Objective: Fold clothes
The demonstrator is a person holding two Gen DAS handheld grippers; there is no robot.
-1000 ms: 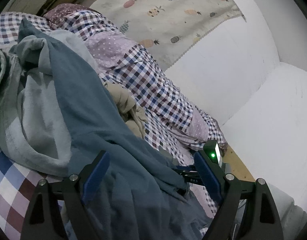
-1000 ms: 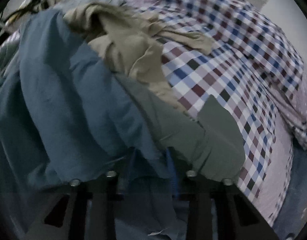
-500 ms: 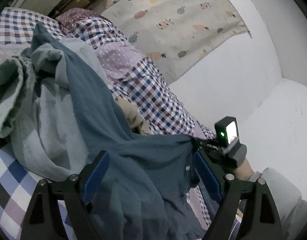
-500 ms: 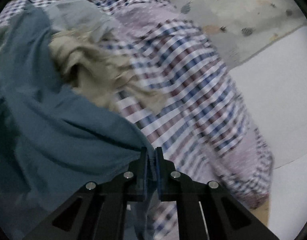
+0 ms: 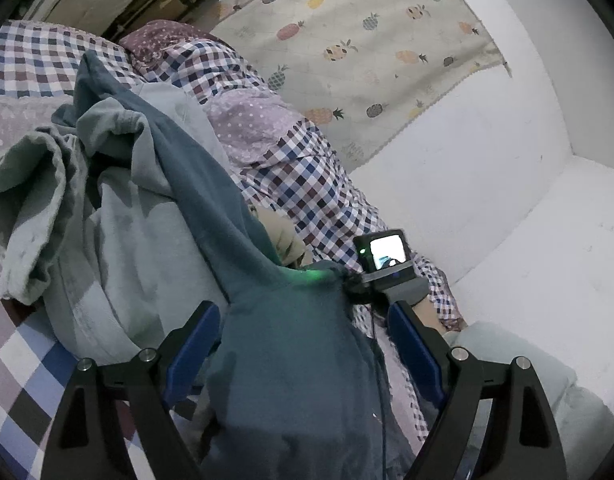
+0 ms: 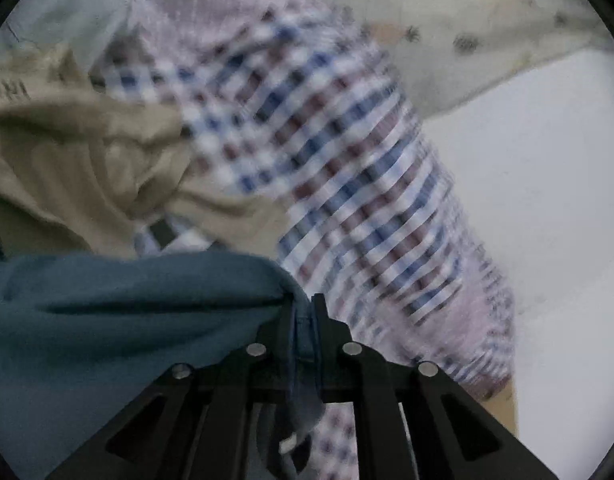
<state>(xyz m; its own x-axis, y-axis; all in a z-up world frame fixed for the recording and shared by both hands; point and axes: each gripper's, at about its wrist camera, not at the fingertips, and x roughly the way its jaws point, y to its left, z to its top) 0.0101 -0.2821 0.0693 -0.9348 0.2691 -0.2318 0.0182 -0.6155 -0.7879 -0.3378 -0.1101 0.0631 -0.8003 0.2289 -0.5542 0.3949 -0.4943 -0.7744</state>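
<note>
Fabric position has changed: the blue garment, slack over the heap a second ago, is now drawn out sideways into a taut ridge. Right gripper has its jaws clenched on the garment's edge, which it did not grip before. Left gripper jaws stand released, cloth draped between them, unpinched. Right view is motion-blurred; checked bedcover smears. Beige garment lies crumpled and half buried, beside a pale grey towel-like piece.
</note>
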